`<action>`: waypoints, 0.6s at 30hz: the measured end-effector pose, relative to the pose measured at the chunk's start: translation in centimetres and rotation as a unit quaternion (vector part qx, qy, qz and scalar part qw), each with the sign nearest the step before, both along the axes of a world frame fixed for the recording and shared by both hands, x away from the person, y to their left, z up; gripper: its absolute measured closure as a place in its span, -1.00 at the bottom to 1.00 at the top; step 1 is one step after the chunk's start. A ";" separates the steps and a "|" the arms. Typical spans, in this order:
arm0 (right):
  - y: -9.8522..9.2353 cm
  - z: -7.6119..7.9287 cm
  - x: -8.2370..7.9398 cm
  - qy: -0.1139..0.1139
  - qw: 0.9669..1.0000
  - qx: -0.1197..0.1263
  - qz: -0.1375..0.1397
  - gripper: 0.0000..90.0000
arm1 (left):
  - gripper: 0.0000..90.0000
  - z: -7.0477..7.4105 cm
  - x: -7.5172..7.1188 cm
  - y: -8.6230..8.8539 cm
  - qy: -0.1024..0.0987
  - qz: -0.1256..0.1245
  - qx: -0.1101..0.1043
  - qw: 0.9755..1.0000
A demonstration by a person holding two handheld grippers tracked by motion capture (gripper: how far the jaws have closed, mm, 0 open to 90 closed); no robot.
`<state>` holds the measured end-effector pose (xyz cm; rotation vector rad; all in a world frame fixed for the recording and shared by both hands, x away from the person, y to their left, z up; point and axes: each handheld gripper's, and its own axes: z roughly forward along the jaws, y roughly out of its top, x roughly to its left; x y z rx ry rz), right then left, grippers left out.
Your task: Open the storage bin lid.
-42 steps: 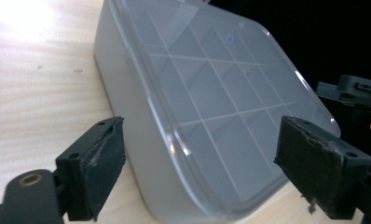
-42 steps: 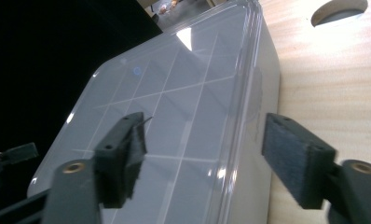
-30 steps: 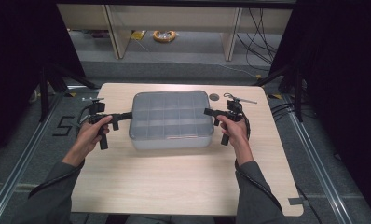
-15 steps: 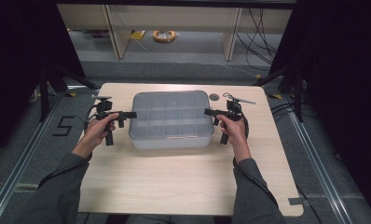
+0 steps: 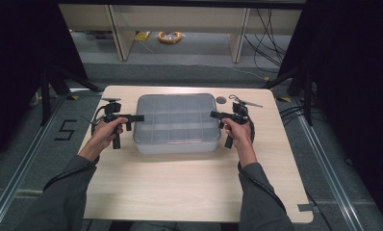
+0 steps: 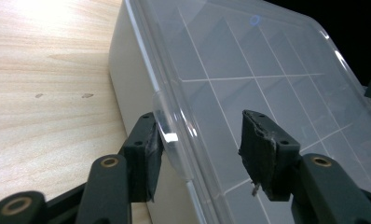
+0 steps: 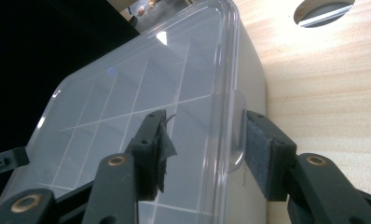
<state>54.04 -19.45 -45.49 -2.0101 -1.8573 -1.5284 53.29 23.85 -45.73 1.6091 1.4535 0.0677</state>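
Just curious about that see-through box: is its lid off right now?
No, the clear lid lies flat on the divided box, covering every compartment.

Left tongs point(image 5: 137, 117), right tongs point(image 5: 214, 114) point inward (facing each other), jaws part-open, just closing.

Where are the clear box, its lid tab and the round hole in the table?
clear box point(image 5: 176, 124), high view, middle of lid.
lid tab point(image 6: 167, 135), left gripper view, curved edge.
round hole point(image 7: 324, 10), right gripper view, its opening.
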 end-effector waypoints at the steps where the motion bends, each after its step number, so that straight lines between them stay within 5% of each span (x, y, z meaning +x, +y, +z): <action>1: 0.0 0.1 -0.1 -0.005 1.000 -0.011 0.000 0.22 | 0.12 0.1 -0.1 0.1 -0.004 0.002 -0.003 1.000; 3: 0.1 0.5 -0.2 0.000 1.000 -0.018 -0.008 0.28 | 0.18 0.4 -0.2 0.2 -0.007 0.003 -0.005 1.000; 5: 0.0 0.6 -0.3 -0.025 0.999 -0.035 0.001 0.29 | 0.20 0.6 -0.3 0.2 -0.009 0.004 0.000 1.000; 8: 0.1 0.8 -0.5 -0.029 0.999 -0.043 -0.005 0.34 | 0.22 1.4 -0.7 0.1 -0.024 0.009 0.001 1.000; 9: -0.3 0.5 -0.3 -0.052 0.997 -0.051 0.001 0.39 | 0.24 1.6 -0.8 0.2 -0.027 0.006 0.001 1.000; 10: -0.1 0.9 -0.6 -0.031 0.999 -0.018 -0.018 0.40 | 0.26 1.7 -0.8 0.3 -0.026 0.003 0.000 1.000; 11: -0.2 1.2 -0.7 -0.036 0.999 -0.012 -0.017 0.40 | 0.27 1.8 -0.9 0.3 -0.026 0.002 0.001 1.000; 13: -0.5 1.1 -0.5 -0.080 0.996 -0.036 0.000 0.40 | 0.26 2.0 -1.0 0.2 -0.029 0.003 0.002 1.000; 14: -0.2 1.6 -0.9 -0.049 0.999 -0.017 -0.014 0.41 | 0.26 2.2 -1.1 0.3 -0.030 0.002 0.000 1.000; 18: -0.5 2.1 -1.4 -0.056 0.998 0.002 -0.016 0.46 | 0.23 3.0 -1.8 0.3 -0.044 -0.002 -0.003 0.999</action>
